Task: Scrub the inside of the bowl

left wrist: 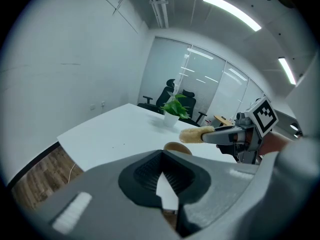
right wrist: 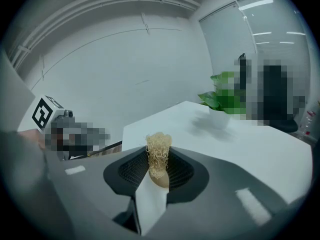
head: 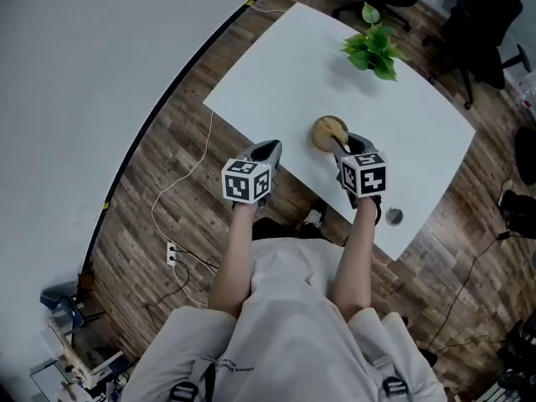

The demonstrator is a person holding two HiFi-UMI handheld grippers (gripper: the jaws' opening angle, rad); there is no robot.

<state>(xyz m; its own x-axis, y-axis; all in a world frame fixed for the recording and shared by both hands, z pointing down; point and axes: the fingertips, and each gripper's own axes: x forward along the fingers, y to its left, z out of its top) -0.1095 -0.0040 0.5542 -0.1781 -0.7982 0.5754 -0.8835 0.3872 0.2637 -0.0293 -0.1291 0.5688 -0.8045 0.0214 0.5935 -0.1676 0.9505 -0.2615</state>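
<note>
Wooden and tan, the bowl (head: 327,131) is seen upright on a white table (head: 285,65), close to the table's near edge and well short of a potted plant (head: 373,47) at the far side. It is not held by anything.

A pale, fibrous scrubber (right wrist: 158,150) is clamped between the jaws of the right gripper (head: 349,147). Its long axis runs straight out from the jaws, and in the head view its tip is placed over the bowl's right rim. Whether the fibres touch the wood cannot be told. The bowl lies just ahead of this gripper and slightly to its left, so the right hand is judged the nearer one, and the coming move is judged to be a short dip forward and down into the hollow.

The left gripper (head: 266,152) is held at the table's near edge, to the left of the bowl and apart from it. Its jaws are drawn together with nothing between them. In the left gripper view the bowl is seen just beyond the jaw tips, so steadying it from that side appears possible.
</note>
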